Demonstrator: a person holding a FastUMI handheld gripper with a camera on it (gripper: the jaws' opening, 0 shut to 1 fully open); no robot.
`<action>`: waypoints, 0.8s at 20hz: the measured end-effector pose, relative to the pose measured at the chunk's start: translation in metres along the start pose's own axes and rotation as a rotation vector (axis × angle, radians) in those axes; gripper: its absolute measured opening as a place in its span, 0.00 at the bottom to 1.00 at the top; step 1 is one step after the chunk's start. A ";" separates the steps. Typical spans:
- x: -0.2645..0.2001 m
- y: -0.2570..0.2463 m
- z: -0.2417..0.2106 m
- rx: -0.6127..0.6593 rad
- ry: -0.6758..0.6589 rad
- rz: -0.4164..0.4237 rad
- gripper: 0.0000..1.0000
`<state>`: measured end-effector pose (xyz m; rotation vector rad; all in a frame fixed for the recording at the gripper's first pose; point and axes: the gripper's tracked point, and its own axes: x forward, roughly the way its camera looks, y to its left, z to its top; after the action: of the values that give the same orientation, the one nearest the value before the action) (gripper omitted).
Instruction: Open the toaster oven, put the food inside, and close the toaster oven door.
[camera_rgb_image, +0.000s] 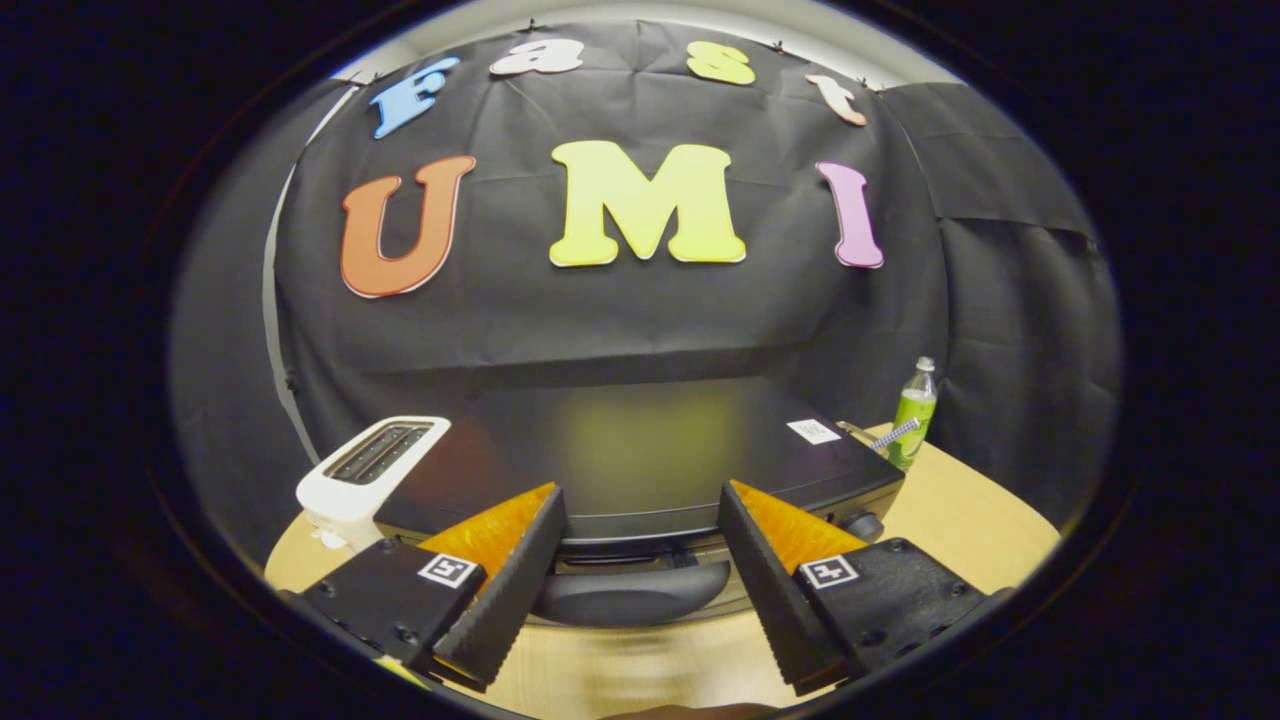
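A black toaster oven (640, 450) stands on the wooden table (960, 520), seen from above its flat top. Its dark curved door handle (630, 595) runs across the front, just below the top edge, and lies between my two fingers. My gripper (640, 510) is open, its fingers spread wide to either side of the handle and touching nothing. The door looks closed. I see no food.
A white slot toaster (365, 470) stands beside the oven on its left. A green bottle (912, 412) stands on the table behind the oven's right corner, with a thin striped object (893, 434) next to it. A white sticker (813, 431) sits on the oven's top.
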<state>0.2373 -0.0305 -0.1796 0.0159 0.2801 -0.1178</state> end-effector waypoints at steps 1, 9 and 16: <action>-0.003 -0.001 -0.001 -0.014 -0.008 -0.002 1.00; -0.022 0.001 -0.026 -0.052 -0.010 -0.005 1.00; -0.063 -0.004 -0.055 -0.047 0.071 -0.009 1.00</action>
<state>0.1622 -0.0258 -0.2147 -0.0274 0.3533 -0.1197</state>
